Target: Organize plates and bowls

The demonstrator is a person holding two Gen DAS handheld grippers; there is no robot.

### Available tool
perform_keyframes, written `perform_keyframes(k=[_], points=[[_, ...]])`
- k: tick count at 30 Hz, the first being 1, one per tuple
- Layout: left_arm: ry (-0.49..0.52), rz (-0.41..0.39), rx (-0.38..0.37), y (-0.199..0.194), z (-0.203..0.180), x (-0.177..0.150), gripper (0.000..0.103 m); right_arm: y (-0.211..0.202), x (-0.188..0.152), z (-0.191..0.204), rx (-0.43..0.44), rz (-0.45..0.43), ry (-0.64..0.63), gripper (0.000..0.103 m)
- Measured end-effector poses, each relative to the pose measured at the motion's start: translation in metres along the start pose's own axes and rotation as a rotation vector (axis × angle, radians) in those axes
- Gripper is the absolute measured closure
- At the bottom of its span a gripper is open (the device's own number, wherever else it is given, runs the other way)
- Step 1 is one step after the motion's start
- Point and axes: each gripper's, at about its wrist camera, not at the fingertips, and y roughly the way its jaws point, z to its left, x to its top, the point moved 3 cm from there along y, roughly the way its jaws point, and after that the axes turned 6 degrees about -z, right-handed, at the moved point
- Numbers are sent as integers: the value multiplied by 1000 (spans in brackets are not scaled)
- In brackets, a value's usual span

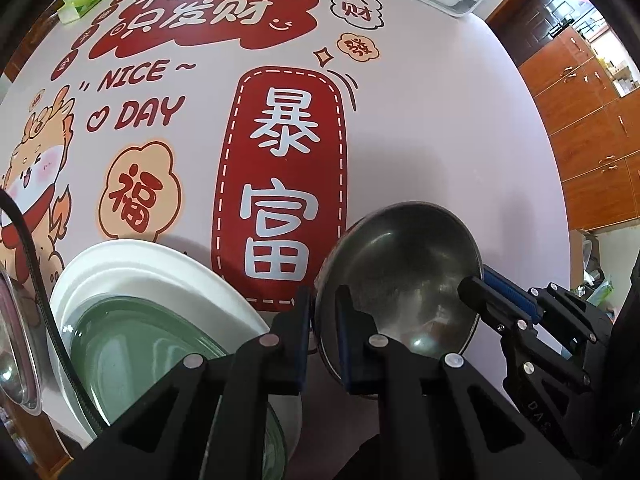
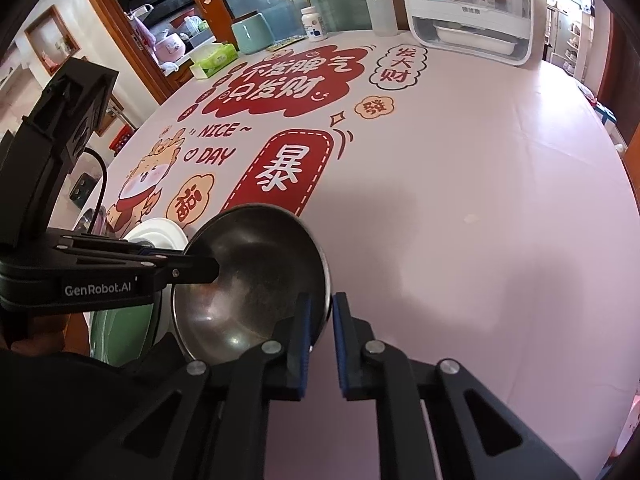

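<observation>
A steel bowl (image 1: 400, 264) is held tilted just above the pink printed tablecloth (image 1: 420, 140). My left gripper (image 1: 323, 320) is shut on its left rim, with the rim pinched between the blue pads. My right gripper (image 1: 478, 284) is clamped on the opposite rim. In the right wrist view the steel bowl (image 2: 256, 272) has its right edge between the pads of my right gripper (image 2: 322, 320), and my left gripper (image 2: 212, 270) grips the far side. To the left, a green plate (image 1: 132, 340) lies in a white plate (image 1: 160, 272).
A glass lid (image 1: 12, 340) sits at the far left edge. At the back of the table stand a white appliance (image 2: 468, 12), a squeeze bottle (image 2: 382, 12), a pill bottle (image 2: 313, 24), a teal cup (image 2: 250, 36) and a tissue pack (image 2: 214, 58). Wooden cabinets (image 1: 580, 120) stand beyond the table's right edge.
</observation>
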Motion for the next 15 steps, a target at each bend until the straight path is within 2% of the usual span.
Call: perform_keyframes(k=[15], points=[[11, -104, -17, -33, -1, -15, 93, -26, -1, 13, -4, -90, -40, 93]])
